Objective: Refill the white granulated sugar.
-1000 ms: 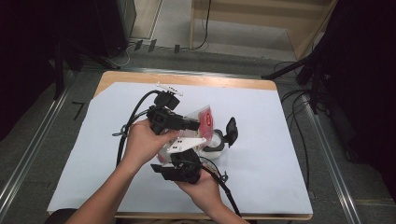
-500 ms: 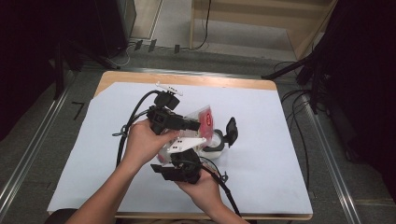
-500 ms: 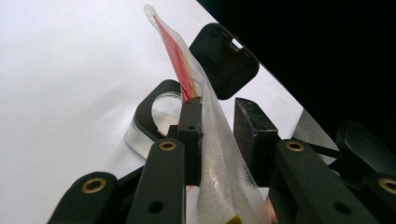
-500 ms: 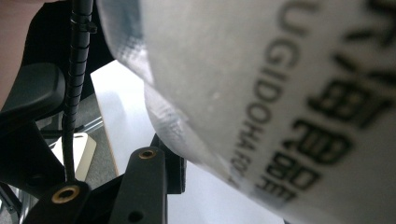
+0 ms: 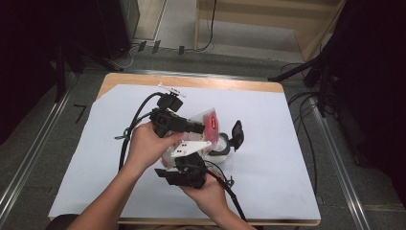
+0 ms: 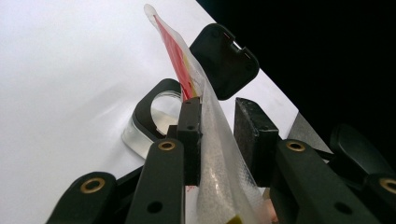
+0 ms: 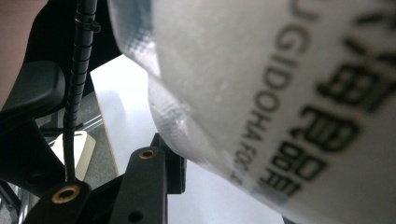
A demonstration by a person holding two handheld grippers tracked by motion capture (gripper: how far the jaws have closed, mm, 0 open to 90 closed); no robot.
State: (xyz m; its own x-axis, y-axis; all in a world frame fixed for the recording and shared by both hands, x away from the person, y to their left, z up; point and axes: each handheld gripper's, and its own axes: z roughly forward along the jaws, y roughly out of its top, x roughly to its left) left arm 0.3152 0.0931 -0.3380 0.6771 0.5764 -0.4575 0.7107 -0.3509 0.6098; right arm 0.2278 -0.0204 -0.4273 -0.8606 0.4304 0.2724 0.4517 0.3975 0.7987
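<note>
A white sheet (image 5: 268,163) covers the wooden table (image 5: 191,80); black cables (image 5: 306,103) trail across the grey floor (image 5: 43,158).

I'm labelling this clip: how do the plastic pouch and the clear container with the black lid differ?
The pouch is soft, translucent, with red print, and is held up off the table; the container is rigid, clear with a black rim, and rests on the white sheet. The pouch stands edge-on between the left gripper fingers; the container lies untouched, its lid flipped open.
</note>
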